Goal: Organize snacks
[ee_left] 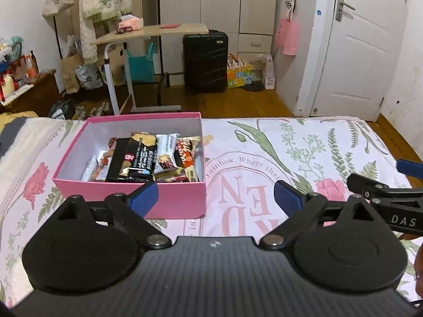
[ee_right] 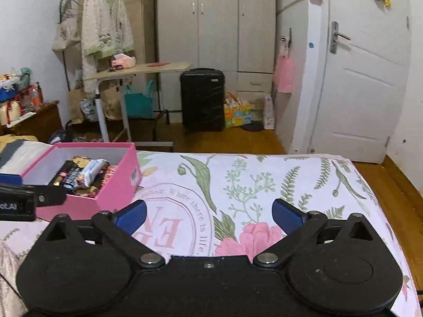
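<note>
A pink box (ee_left: 169,200) sits on the flowered bedsheet and holds several wrapped snack bars (ee_left: 142,158). My left gripper (ee_left: 216,195) is open and empty, just in front of the box's right corner. My right gripper (ee_right: 209,215) is open and empty over bare sheet, to the right of the box (ee_right: 116,185). The snack bars (ee_right: 84,175) also show in the right wrist view. The right gripper's fingers (ee_left: 380,187) show at the right edge of the left wrist view, and the left gripper's fingers (ee_right: 31,198) show at the left edge of the right wrist view.
The bed (ee_left: 304,158) with its floral sheet ends at the far edge, with wooden floor beyond. A rolling side table (ee_left: 153,33), a black suitcase (ee_left: 205,60), a wardrobe and a white door (ee_left: 364,47) stand across the room. Folded cloth (ee_right: 15,153) lies left of the box.
</note>
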Tool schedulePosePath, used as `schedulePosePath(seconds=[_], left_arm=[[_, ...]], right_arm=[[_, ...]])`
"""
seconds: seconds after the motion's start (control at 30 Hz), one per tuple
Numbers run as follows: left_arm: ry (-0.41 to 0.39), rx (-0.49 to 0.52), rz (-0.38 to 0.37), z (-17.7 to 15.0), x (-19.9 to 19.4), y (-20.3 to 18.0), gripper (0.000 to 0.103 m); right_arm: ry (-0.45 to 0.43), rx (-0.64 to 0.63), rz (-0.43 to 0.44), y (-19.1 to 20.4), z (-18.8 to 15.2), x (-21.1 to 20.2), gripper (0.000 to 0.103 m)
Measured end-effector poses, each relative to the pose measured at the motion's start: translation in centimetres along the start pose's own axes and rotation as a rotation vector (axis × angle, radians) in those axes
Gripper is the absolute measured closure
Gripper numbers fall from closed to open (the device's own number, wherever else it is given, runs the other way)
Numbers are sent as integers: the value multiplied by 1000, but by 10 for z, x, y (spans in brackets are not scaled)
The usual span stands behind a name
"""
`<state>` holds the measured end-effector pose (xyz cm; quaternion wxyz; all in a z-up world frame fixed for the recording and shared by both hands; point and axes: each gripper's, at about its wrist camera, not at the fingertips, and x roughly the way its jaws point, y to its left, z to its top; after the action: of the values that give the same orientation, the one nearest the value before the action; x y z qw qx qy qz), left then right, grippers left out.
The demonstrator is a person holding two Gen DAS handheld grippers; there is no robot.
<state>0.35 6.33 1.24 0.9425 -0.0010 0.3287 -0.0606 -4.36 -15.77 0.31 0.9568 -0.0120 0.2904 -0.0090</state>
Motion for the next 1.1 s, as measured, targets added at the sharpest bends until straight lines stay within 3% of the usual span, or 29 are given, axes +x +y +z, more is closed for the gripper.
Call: schedulePosePath(seconds=[0.17, 0.37, 0.67, 1.1], left_arm=[[-4, 19, 18, -5, 0, -1, 7], [3, 17, 28, -9, -3, 0, 7], [11, 6, 26, -13, -1, 0, 7], [31, 34, 43, -19, -1, -2, 7]], right_arm=[[55, 5, -36, -2, -1, 1, 0], [55, 43, -6, -10, -8, -6, 0], [24, -8, -63, -4, -10, -15, 0], [48, 0, -58, -9, -14, -12, 0]])
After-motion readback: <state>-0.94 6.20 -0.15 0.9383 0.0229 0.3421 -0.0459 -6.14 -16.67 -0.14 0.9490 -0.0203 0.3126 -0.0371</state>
